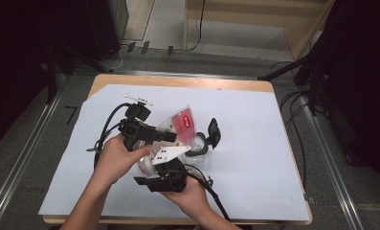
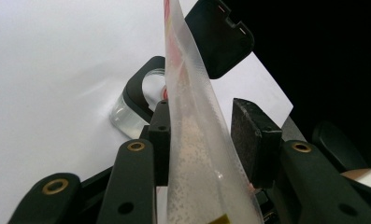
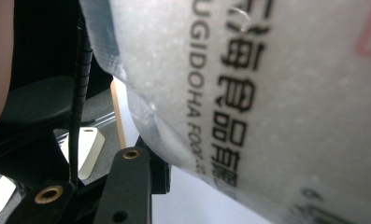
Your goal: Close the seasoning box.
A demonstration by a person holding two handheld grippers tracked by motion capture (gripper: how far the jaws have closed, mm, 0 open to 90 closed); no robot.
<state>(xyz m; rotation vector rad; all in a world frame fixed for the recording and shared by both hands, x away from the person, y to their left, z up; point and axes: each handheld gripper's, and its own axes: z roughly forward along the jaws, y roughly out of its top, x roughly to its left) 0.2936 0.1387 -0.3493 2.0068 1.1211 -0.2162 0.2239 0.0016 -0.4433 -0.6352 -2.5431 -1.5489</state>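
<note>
white paper covers the counter [image 1: 254, 143], where both hands hold a frosted pouch [image 1: 180, 123] over a clear jar [image 1: 200, 146]. left tool [image 2: 206, 140] stands parted around the pouch's edge. right tool [image 1: 161, 179] is blocked by the pouch, so i cannot tell its state.

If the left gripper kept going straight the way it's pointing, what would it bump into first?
Probably the clear jar with its black flip lid, lying right ahead of the left gripper beyond the plastic pouch between its fingers; depth is hard to judge.

Pouch [image 3: 267, 93] reads "UGIDOHA FOO" (cut off), plus Chinese/Japanese chars.
</note>
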